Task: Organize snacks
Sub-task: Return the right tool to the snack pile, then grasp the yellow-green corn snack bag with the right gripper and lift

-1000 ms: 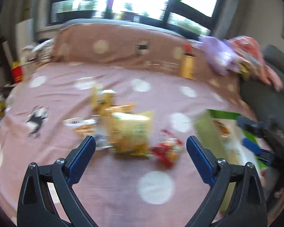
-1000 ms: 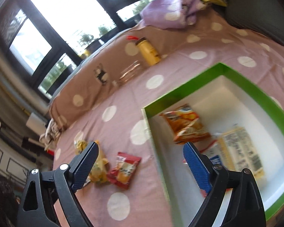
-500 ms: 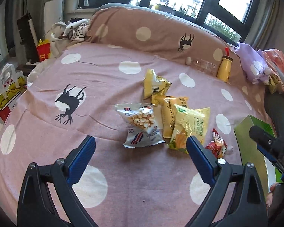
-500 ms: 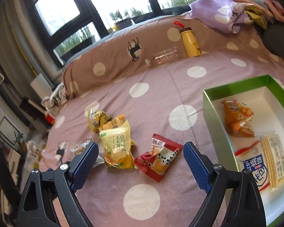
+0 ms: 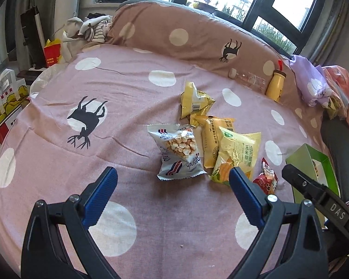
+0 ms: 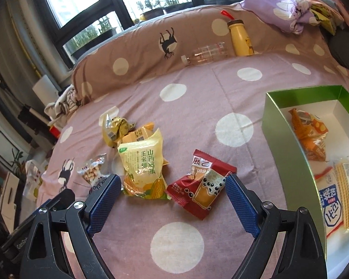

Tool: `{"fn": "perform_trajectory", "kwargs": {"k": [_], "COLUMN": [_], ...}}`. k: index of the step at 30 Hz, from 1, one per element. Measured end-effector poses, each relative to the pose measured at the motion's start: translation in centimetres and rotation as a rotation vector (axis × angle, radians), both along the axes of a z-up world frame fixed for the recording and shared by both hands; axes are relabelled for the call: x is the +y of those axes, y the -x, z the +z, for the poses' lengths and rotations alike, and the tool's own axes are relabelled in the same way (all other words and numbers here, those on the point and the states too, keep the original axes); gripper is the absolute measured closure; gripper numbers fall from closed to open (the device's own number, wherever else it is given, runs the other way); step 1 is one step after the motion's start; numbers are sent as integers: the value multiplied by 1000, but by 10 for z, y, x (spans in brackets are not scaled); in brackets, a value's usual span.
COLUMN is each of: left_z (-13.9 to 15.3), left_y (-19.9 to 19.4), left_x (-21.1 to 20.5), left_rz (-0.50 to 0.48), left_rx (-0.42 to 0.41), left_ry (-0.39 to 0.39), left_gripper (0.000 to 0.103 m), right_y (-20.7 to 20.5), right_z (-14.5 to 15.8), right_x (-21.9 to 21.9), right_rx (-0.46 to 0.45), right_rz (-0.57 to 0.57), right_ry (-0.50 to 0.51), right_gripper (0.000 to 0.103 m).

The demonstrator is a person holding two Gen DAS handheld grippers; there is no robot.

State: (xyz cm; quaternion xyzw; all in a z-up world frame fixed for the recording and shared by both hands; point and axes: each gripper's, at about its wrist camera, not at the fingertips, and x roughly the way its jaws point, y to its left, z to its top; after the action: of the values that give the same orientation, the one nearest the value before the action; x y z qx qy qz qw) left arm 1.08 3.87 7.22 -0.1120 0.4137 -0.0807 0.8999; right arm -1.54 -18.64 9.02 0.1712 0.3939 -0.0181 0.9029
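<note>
Both grippers are hanging over a bed [image 5: 58, 121] covered in a pink polka-dot sheet, each with its jaws standing wide and nothing between the pads. The left gripper [image 5: 172, 186] is pointing at a loose cluster of snacks lying in the middle of the sheet — a white packet of puffed balls [image 5: 179, 153], a yellow corn-snack bag [image 5: 237, 153] partly overlapping an orange-yellow packet [image 5: 215, 137], and a crumpled yellow packet [image 5: 194, 100] just behind them. The right gripper [image 6: 171, 191] is hovering near a red milk-tea packet [image 6: 202, 183], which is lying flat just beside the corn-snack bag and apart from the rest. To the right, a green box [image 6: 281, 127] with a white inside is sitting on the sheet, already holding an orange packet [image 6: 309, 134] and a white-and-blue biscuit packet [image 6: 337, 195]. Nothing is lying between the red packet and the box wall. Farther back, against the brown dotted pillow [image 6: 151, 46], a yellow bottle [image 6: 240, 38] is standing upright beside a clear plastic bottle [image 6: 207, 53] lying on its side — both well apart from the snacks.
</note>
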Motion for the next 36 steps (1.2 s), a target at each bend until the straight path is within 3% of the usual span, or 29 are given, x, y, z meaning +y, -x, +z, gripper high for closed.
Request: {"fn": "perform_trajectory", "kwargs": {"k": [4, 13, 23, 31, 36], "left_z": [-3, -8, -9, -15, -17], "left_y": [-3, -5, -9, -19, -37], "left_x": [0, 4, -8, -25, -44], "left_rz": [3, 0, -53, -116, -195], "left_rx": [6, 24, 33, 52, 34], "left_ry": [-40, -23, -3, 22, 47], "left_gripper": [6, 6, 7, 11, 17], "right_y": [-3, -9, -17, -53, -80], "right_z": [-4, -6, -3, -13, -29], "right_x": [3, 11, -10, -3, 13], "right_rx": [10, 23, -2, 66, 125], "right_rz": [4, 28, 15, 52, 129], "right_ry": [-6, -13, -169, -159, -194], "right_gripper": [11, 11, 11, 12, 22]}}
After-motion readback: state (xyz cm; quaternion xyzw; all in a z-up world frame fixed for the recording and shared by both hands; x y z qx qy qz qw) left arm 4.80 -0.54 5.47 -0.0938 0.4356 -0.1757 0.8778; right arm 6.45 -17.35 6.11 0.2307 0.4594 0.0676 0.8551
